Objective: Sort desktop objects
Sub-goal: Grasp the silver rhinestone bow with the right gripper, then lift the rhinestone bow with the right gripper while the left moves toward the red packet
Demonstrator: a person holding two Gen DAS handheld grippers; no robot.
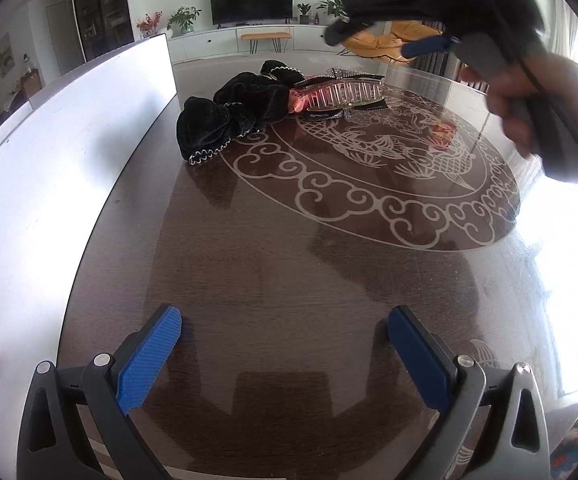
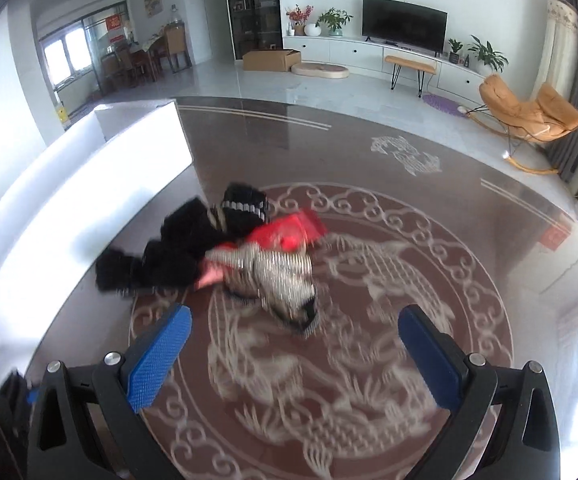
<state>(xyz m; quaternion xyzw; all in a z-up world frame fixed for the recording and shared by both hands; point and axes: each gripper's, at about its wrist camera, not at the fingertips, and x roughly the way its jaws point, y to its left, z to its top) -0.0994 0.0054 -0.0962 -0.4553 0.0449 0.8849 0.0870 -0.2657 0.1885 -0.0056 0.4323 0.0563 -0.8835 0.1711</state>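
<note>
A pile of hair accessories lies on the dark glossy table (image 1: 289, 264): black velvet bows (image 1: 225, 120) with silver trim, a clear toothed hair claw (image 1: 345, 94) and something pink-red (image 1: 296, 100) under it. The right wrist view shows the same pile blurred: black velvet bows (image 2: 177, 252), a red piece (image 2: 289, 232), a silvery claw (image 2: 281, 268). My left gripper (image 1: 285, 328) is open, low over bare table, well short of the pile. My right gripper (image 2: 295, 326) is open above the table just in front of the claw. It also appears, hand-held, in the left view as the right gripper (image 1: 417, 12), above the pile's right side.
A long white box or board (image 1: 69, 128) runs along the table's left side, beside the pile. The table carries a pale fish-and-cloud inlay (image 1: 389, 152). Beyond the table are a TV, a white cabinet, plants and an orange rocking chair (image 2: 529, 112).
</note>
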